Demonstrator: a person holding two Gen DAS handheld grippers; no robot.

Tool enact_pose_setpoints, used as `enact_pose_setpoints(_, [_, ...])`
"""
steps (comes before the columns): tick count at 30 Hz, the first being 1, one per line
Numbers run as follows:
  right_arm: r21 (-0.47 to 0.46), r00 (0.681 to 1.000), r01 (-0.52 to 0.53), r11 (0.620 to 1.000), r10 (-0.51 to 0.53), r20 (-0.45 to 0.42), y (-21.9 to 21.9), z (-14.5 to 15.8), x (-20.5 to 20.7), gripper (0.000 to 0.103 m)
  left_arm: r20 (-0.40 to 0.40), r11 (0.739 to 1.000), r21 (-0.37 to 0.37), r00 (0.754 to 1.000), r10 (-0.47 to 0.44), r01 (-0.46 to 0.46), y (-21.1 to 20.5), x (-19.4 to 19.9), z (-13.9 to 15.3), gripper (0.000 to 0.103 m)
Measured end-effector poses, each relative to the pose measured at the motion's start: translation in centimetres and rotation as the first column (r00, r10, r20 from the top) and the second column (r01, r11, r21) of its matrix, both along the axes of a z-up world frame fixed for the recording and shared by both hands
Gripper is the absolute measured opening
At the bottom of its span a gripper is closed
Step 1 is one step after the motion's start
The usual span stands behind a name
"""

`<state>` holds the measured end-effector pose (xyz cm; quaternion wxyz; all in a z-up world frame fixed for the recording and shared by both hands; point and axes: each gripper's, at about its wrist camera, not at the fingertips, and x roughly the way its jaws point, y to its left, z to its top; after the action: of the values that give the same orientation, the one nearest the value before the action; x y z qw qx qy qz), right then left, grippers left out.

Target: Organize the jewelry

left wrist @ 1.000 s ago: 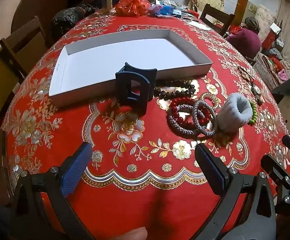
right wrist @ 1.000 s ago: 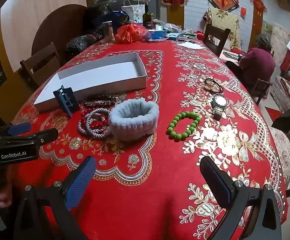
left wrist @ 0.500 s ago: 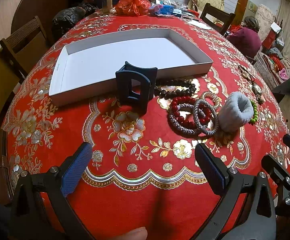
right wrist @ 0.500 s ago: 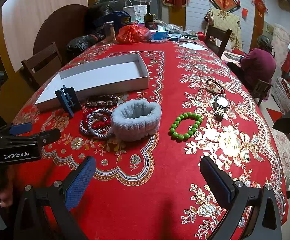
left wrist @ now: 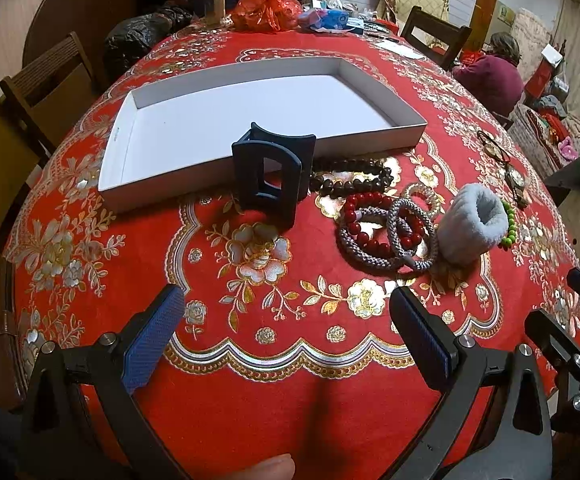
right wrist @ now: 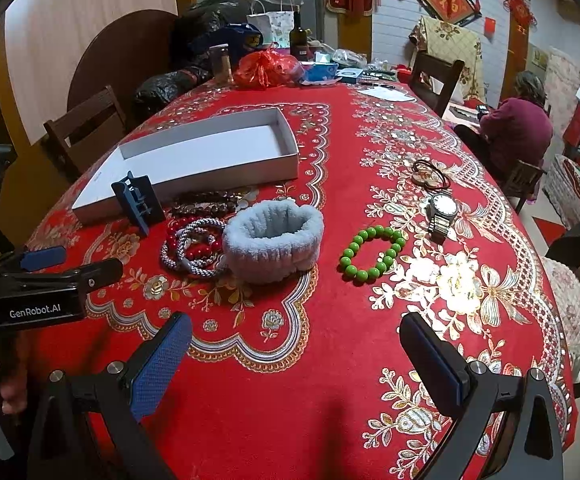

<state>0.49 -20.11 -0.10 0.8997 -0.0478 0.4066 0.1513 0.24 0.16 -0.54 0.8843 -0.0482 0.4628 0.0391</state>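
Hovering low over a red tablecloth [left wrist: 137,240] patterned in gold and silver flowers, our left gripper [left wrist: 285,332] and right gripper [right wrist: 294,354] both hang with fingers spread wide and nothing between them. Ahead of the left one we see a shallow white box [left wrist: 161,188], open and bare inside, lying toward the table's left side. A dark blue hair claw clip [left wrist: 271,176] stands upright just in front of the box's near wall. To its right lies a dark brown bead strand [left wrist: 350,184], and nearer to us a red bead bracelet [left wrist: 364,204] sits tangled with two grey braided rope bracelets [left wrist: 370,258], all touching. A pale clear ring-shaped band [left wrist: 424,196] shows behind them, partly covered. A light blue fluffy wristband [right wrist: 273,236] rests against the right edge of that cluster. From the right wrist view, we find a green bead bracelet [right wrist: 372,254] lying apart, right of the wristband, with a metal wristwatch [right wrist: 442,212] beyond it and a dark cord necklace with a pendant [right wrist: 430,172] farther still. None of the jewelry sits in the box. At the table's far end we make out a red plastic bag [right wrist: 265,68], a dark bottle [right wrist: 298,36] and wooden chairs [right wrist: 85,128]; a seated person in a maroon top [right wrist: 518,128] faces away at right.
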Motion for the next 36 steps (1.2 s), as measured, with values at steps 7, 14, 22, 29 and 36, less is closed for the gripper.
enact_pose_setpoints(7, [0.001, 1.000, -0.001, 1.000, 0.001, -0.001, 0.1, 0.0, 0.0, 0.103, -0.001, 1.000, 0.001, 1.000, -0.001, 0.001, 0.1, -0.2, -0.1, 0.102])
enact_pose_setpoints(14, [0.001, 1.000, -0.001, 1.000, 0.001, 0.000, 0.0, 0.0, 0.0, 0.103, -0.003, 1.000, 0.001, 1.000, -0.001, 0.001, 0.2, -0.2, -0.2, 0.102])
enact_pose_setpoints(22, [-0.001, 1.000, 0.000, 1.000, 0.000, -0.001, 0.0, 0.0, 0.0, 0.103, -0.004, 1.000, 0.001, 1.000, 0.000, 0.000, 0.2, -0.3, -0.5, 0.102])
enact_pose_setpoints(29, [0.053, 1.000, -0.024, 0.998, 0.025, -0.005, -0.6, 1.0, 1.3, 0.103, 0.068, 0.999, -0.026, 0.997, -0.029, 0.031, 0.5, 0.2, -0.1, 0.103])
enact_pose_setpoints(36, [0.016, 0.971, -0.232, 0.973, 0.232, -0.054, 2.3, 2.9, 5.2, 0.103, 0.011, 0.998, -0.053, 0.999, -0.038, 0.038, 1.5, 1.4, -0.2, 0.103])
